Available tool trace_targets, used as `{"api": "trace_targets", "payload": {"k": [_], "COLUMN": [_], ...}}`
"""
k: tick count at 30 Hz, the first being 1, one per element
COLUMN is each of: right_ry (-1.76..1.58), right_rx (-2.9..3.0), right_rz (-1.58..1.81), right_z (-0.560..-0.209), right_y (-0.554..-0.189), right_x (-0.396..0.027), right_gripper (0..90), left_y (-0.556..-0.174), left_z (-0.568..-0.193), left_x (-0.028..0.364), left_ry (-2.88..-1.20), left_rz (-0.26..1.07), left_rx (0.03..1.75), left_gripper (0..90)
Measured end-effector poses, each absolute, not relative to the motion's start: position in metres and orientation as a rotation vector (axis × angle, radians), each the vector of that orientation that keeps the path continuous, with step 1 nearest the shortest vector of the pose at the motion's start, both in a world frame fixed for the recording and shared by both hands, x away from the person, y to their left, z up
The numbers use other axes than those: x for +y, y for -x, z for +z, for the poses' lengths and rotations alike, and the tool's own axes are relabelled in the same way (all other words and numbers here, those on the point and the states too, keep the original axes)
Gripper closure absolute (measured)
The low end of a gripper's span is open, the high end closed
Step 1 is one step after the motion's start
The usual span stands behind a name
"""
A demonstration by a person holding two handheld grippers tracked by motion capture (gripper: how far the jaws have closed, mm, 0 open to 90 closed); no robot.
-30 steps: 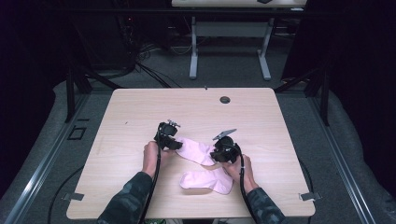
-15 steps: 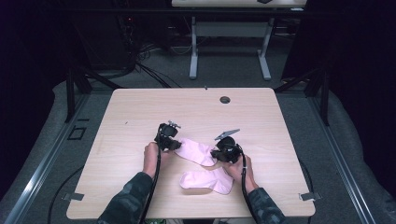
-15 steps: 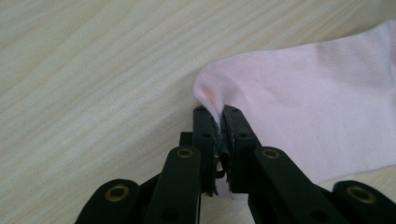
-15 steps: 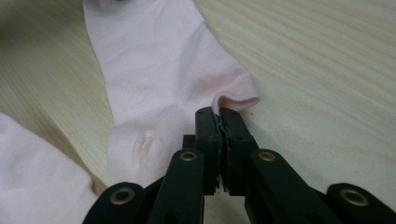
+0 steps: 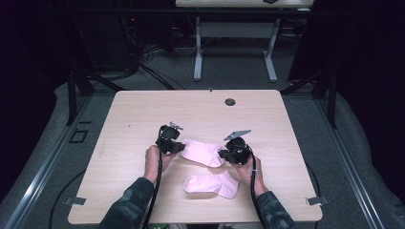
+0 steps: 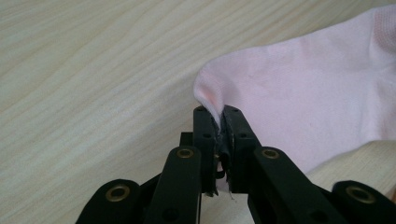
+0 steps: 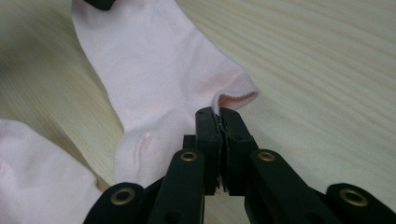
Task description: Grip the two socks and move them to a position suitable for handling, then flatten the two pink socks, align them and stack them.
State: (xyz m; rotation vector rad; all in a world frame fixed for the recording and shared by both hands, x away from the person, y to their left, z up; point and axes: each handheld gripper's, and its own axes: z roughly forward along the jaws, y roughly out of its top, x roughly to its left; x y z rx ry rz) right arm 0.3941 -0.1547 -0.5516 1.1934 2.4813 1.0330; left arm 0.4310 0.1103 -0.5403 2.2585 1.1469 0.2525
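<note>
Left fingers (image 6: 219,122): clenching on one end of the far pink sock (image 5: 203,151), having just been closing; fabric is pinched between the pads.
Right fingers (image 7: 221,122): likewise just closed, clamping the sock's opposite end at its cuff edge.
Far pink sock: lying flat on the counter (image 5: 143,114), spanning between both grippers.
Second sock (image 5: 212,185): resting nearer the person, untouched.
Meaning: both grips now look secure, so the sock is probably ready for lifting or laying onto its mate.

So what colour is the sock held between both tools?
Pale pink sock, clearest in the left gripper view.
</note>
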Motion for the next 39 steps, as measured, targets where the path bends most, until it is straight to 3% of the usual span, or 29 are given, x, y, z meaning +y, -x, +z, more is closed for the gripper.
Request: {"api": "trace_targets", "payload": {"k": [15, 39], "right_ry": [-1.134, -1.068], "right_rx": [2.435, 2.47], "right_rz": [1.089, 1.129], "right_z": [-0.515, -0.491], "right_y": [-0.375, -0.333], "right_x": [-0.171, -0.191], "right_gripper": [87.3, 87.3], "left_y": [-0.402, -0.348], "left_z": [-0.503, -0.484], "left_x": [0.112, 0.111], "left_ry": [-2.179, -2.126], "left_rz": [0.263, 0.18], "left_rx": [1.082, 1.036], "left_gripper": [85.4, 85.4]}}
